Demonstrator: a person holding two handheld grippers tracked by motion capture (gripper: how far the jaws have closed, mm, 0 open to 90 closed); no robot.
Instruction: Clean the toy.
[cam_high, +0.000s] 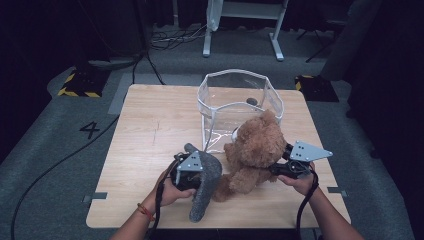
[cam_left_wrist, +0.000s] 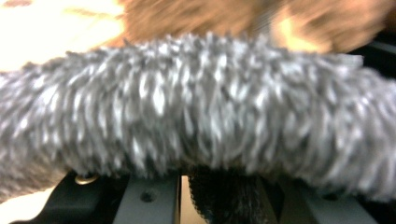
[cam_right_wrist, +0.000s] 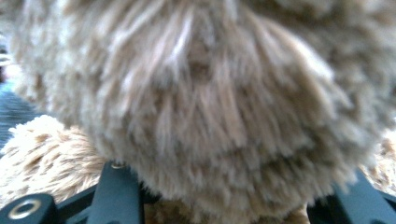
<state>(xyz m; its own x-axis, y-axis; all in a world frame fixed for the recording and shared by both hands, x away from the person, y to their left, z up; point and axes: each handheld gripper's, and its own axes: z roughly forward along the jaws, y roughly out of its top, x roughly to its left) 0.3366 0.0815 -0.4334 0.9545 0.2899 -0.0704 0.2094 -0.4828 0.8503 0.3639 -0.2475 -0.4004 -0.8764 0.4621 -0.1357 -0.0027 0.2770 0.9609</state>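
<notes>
A brown teddy bear (cam_high: 255, 150) sits on the wooden table (cam_high: 150, 130), right of centre. My right gripper (cam_high: 276, 169) comes in from the right and is shut on the bear's side; in the right gripper view its fur (cam_right_wrist: 210, 102) bulges between the two black jaws. A grey fuzzy sock-like cloth (cam_high: 206, 189) lies to the left of the bear, touching its leg. My left gripper (cam_high: 200, 172) is shut on this cloth, which spans the jaws as a shaggy grey band (cam_left_wrist: 196, 116) in the left gripper view, with the bear (cam_left_wrist: 233, 18) blurred behind it.
A clear plastic bag (cam_high: 240, 97) stands open just behind the bear, with a small dark object (cam_high: 251, 101) inside. Bare wood stretches over the table's left half. Cables and a white stand's feet (cam_high: 240, 35) are on the floor beyond.
</notes>
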